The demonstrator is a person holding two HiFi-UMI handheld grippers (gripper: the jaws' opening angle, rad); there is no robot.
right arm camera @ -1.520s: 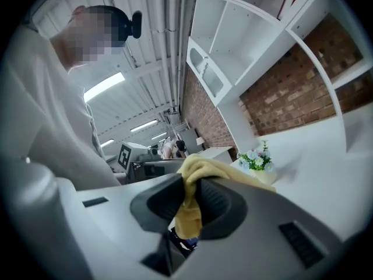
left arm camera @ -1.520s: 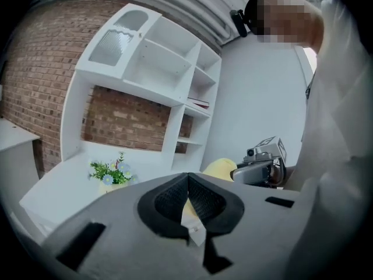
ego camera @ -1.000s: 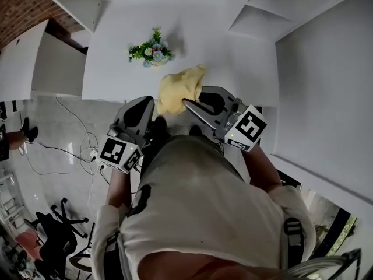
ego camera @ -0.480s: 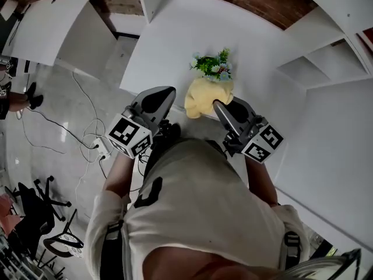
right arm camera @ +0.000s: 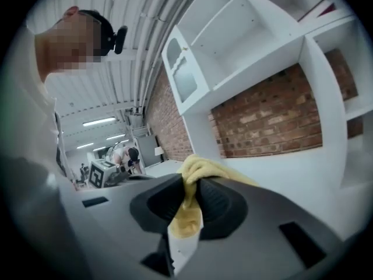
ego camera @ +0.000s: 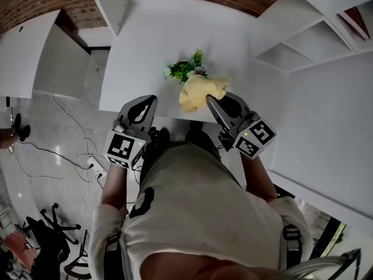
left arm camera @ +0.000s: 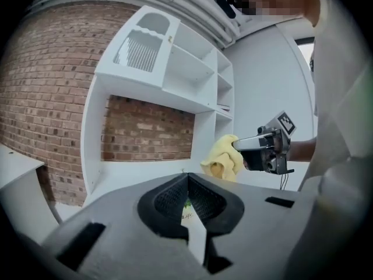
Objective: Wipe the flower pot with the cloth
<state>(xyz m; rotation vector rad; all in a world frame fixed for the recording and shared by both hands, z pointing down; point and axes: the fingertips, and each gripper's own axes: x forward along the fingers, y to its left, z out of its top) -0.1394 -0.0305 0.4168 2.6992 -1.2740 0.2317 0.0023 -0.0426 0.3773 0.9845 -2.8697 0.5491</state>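
The right gripper [right arm camera: 189, 182], its jaws just eased slightly wider, pinches the bunched yellow cloth [ego camera: 198, 91], whose length runs from the pads toward the flower pot [ego camera: 185, 70] just beside it, while the left gripper [left arm camera: 187, 177], pressed together and empty, hangs near-left of the pot at the white table [ego camera: 145, 34] edge, with bare tabletop beyond the pot.

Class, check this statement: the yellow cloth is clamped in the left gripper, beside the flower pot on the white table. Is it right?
Not quite. The cloth is clamped in the right gripper, not the left gripper; the right gripper view shows it pinched between those jaws. It does hang beside the flower pot on the white table.
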